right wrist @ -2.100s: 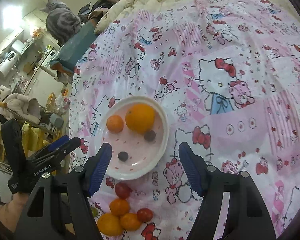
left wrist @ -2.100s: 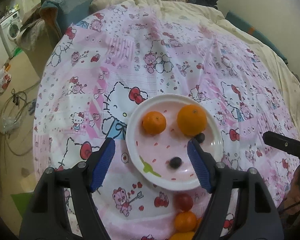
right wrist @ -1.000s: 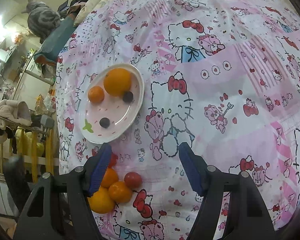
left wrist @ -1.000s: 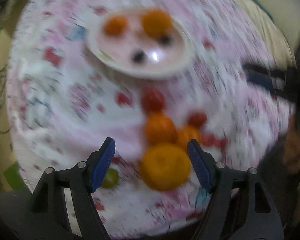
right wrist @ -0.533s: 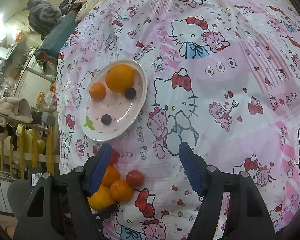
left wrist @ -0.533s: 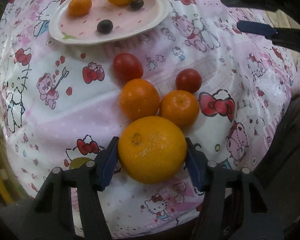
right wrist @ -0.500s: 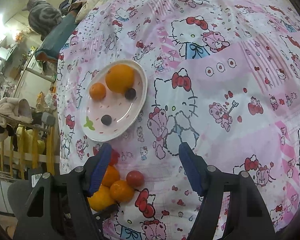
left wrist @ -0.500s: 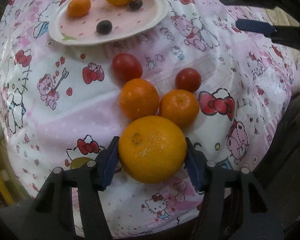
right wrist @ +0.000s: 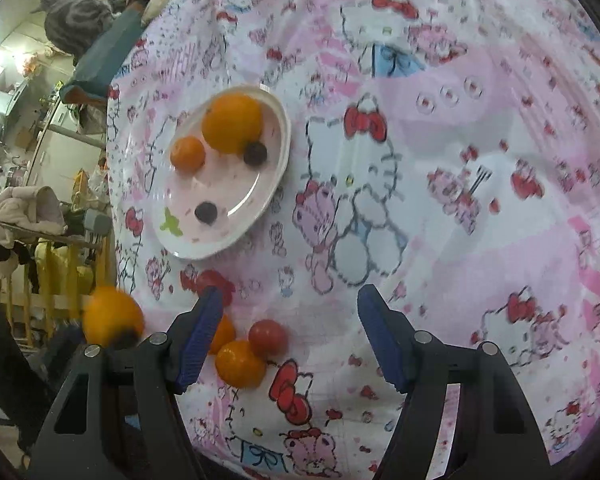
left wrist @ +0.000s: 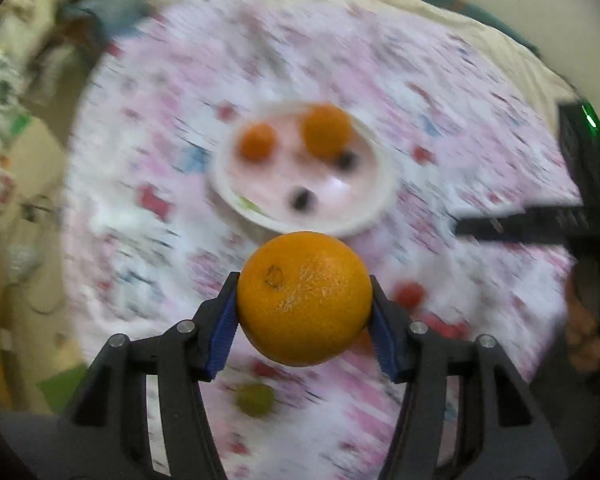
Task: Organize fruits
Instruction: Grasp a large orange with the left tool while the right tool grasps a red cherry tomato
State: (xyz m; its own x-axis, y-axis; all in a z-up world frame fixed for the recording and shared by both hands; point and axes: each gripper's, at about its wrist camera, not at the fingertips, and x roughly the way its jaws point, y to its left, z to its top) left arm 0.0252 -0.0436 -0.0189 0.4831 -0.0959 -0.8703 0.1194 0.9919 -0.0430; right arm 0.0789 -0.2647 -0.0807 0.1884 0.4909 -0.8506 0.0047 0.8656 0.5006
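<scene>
Left wrist view — large orange [left wrist: 304, 298] pinched between left gripper [left wrist: 302, 322] jaws; right gripper [right wrist: 290, 338] jaws spread, empty.

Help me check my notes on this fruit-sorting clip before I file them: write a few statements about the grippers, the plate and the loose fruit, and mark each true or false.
1. The left gripper is shut on a large orange. True.
2. The right gripper holds a tomato. False: its jaws are open, with nothing between them.
3. The plate holds two oranges and two dark berries. True.
4. The plate is empty. False: four fruits lie in it.
5. A red tomato lies on the cloth beside a small orange. True.
</scene>
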